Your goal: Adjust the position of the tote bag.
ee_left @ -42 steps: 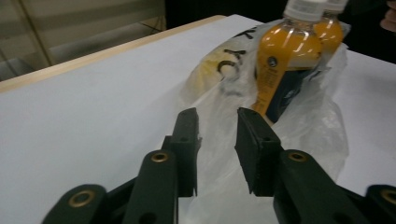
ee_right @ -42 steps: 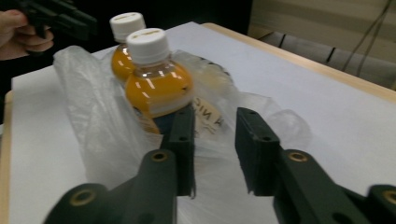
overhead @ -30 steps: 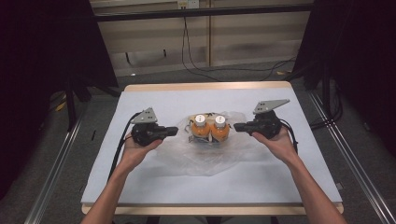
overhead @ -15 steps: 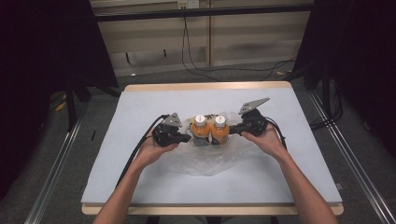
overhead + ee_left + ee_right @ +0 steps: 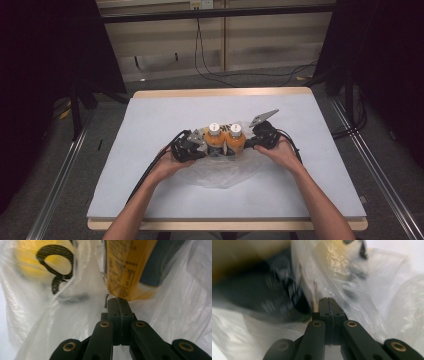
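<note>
Our left gripper (image 5: 200,148) has its jaws pressed together, empty, tip against the bag (image 5: 220,172) just below the left bottle (image 5: 214,140). Ahead of our right gripper (image 5: 248,142), likewise closed and empty, bag film lies against the right bottle (image 5: 235,139). We judge nothing is gripped yet; the bag work remains.

You have the white-covered table (image 5: 165,120) with its wooden edge before you, black cables (image 5: 210,70) trailing on the grey floor at twelve o'clock beyond it, a metal rail (image 5: 60,175) at nine o'clock and another (image 5: 370,160) at three o'clock.
</note>
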`<state>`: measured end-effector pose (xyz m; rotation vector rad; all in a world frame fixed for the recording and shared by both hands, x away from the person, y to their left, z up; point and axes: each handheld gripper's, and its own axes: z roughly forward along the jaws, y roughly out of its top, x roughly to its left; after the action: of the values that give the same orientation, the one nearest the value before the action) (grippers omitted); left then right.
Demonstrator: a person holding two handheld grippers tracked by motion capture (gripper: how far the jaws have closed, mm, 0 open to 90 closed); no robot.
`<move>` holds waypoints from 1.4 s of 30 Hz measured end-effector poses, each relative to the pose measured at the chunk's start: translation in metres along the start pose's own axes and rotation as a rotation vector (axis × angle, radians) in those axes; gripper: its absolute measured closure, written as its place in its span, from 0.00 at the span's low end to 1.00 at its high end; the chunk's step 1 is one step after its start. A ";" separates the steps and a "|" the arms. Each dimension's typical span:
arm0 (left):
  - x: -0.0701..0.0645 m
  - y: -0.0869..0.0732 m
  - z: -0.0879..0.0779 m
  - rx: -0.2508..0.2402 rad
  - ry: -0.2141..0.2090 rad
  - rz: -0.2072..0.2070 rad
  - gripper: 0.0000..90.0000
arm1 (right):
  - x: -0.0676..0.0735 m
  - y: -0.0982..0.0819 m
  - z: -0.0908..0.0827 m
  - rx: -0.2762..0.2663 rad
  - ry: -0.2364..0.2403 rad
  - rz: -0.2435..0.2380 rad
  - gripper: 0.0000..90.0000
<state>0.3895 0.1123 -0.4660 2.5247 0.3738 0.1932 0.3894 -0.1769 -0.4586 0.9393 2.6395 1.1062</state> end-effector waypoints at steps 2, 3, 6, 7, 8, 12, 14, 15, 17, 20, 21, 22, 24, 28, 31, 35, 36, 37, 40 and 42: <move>0.002 -0.002 -0.001 -0.004 -0.003 0.006 1.00 | 0.000 -0.003 0.008 0.042 -0.008 0.005 1.00; 0.002 -0.002 -0.001 -0.007 0.001 -0.004 1.00 | 0.000 -0.003 0.008 0.042 -0.008 0.005 1.00; 0.006 -0.005 -0.003 0.015 0.028 0.002 1.00 | 0.005 -0.006 0.015 0.101 -0.027 -0.016 1.00; 0.006 -0.005 -0.003 0.015 0.028 0.002 1.00 | 0.005 -0.006 0.015 0.101 -0.027 -0.016 1.00; 0.005 -0.006 -0.006 0.043 0.056 0.022 1.00 | 0.004 -0.008 0.013 0.094 -0.026 -0.006 1.00; 0.008 -0.010 -0.009 0.045 0.060 0.018 1.00 | 0.003 -0.013 0.007 0.110 -0.042 -0.005 1.00; 0.012 -0.014 -0.010 0.031 0.042 0.008 1.00 | 0.002 -0.015 0.002 0.135 -0.071 -0.012 1.00; 0.012 -0.015 -0.010 0.026 0.053 0.000 1.00 | 0.002 -0.015 0.000 0.148 -0.076 -0.013 1.00; 0.012 -0.017 -0.012 0.044 0.068 0.010 1.00 | 0.002 -0.016 -0.002 0.163 -0.083 -0.024 1.00; 0.016 -0.023 -0.016 0.053 0.097 0.004 1.00 | 0.002 -0.021 -0.009 0.195 -0.116 -0.064 1.00; 0.016 -0.023 -0.016 0.053 0.097 0.004 1.00 | 0.002 -0.021 -0.009 0.195 -0.116 -0.064 1.00; 0.018 -0.025 -0.017 0.051 0.097 -0.005 1.00 | 0.000 -0.024 -0.013 0.199 -0.113 -0.067 1.00; 0.021 -0.030 -0.021 0.066 0.113 -0.002 1.00 | -0.002 -0.026 -0.016 0.207 -0.117 -0.065 1.00; 0.021 -0.033 -0.023 0.075 0.133 0.009 1.00 | -0.003 -0.027 -0.019 0.227 -0.136 -0.079 1.00; 0.023 -0.036 -0.026 0.083 0.128 0.007 1.00 | -0.003 -0.029 -0.023 0.262 -0.168 -0.093 1.00; 0.026 -0.048 -0.033 0.077 0.136 -0.023 1.00 | -0.010 -0.036 -0.032 0.278 -0.179 -0.080 1.00; 0.028 -0.051 -0.035 0.077 0.139 -0.027 1.00 | -0.011 -0.037 -0.033 0.283 -0.182 -0.077 1.00; 0.028 -0.051 -0.035 0.077 0.139 -0.027 1.00 | -0.011 -0.037 -0.033 0.283 -0.182 -0.077 1.00; 0.031 -0.058 -0.040 0.073 0.132 -0.040 1.00 | -0.015 -0.041 -0.038 0.292 -0.177 -0.067 1.00; 0.031 -0.059 -0.041 0.077 0.139 -0.037 1.00 | -0.015 -0.041 -0.039 0.298 -0.178 -0.060 1.00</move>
<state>0.3973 0.1905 -0.4637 2.5850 0.4917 0.3476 0.3677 -0.2314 -0.4600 0.9494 2.7064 0.5945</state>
